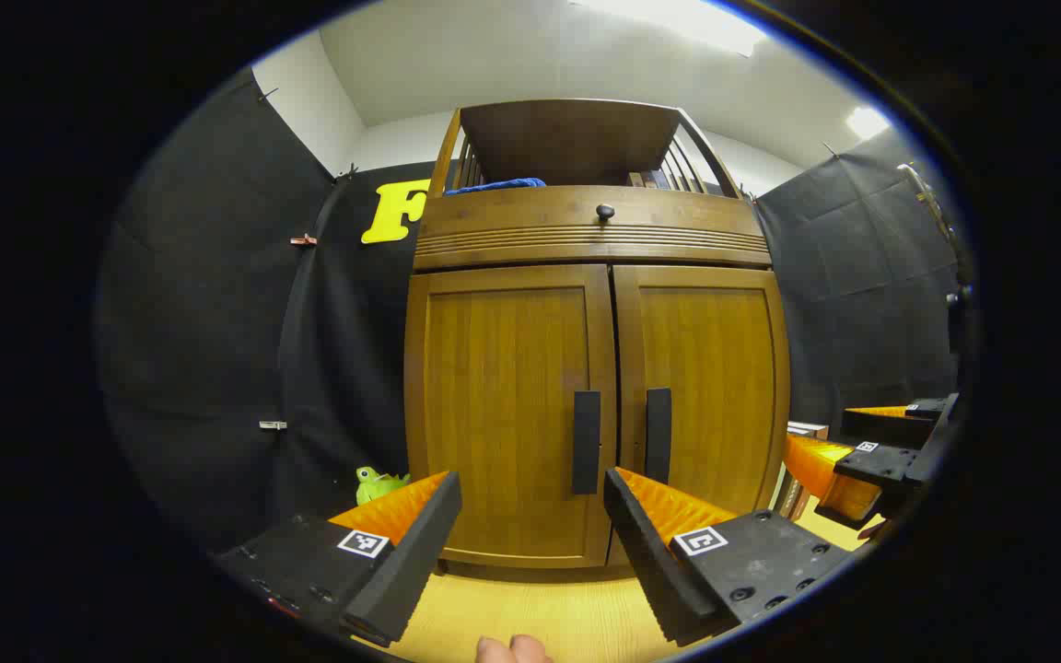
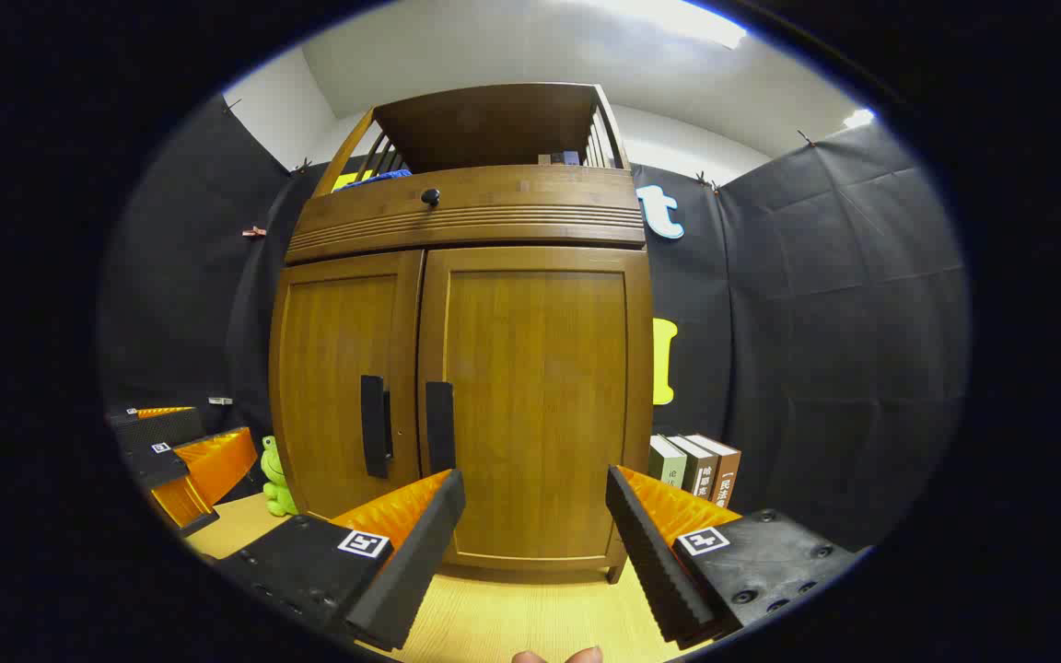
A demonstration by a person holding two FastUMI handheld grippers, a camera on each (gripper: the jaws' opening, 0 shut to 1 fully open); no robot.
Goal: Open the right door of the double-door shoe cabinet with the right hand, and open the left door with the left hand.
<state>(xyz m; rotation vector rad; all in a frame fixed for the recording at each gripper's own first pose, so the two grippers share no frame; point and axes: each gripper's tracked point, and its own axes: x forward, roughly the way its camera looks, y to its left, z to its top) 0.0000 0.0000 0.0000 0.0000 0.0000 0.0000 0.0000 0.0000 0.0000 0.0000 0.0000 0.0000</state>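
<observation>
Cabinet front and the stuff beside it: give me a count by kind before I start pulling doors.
Doors, both shut: 2 (left door, right door)
Door handles: 2 (left handle, right handle)
Drawer knob: 1
Books: 3
Green frog toy: 1
Total: 9

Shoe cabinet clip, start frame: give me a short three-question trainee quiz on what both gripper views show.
1. True or false: both doors of the brown wooden shoe cabinet are closed.
2. Multiple choice: the small green frog plush toy sits (A) on top of the cabinet, (B) on the floor beside the cabinet's left side, (C) between the books.
3. Fill in: the left gripper and the right gripper are both ____, holding nothing.

Key: 1 true; the left door's black vertical handle and the right door's black vertical handle lie untouched. 2 B. 3 open.
</observation>
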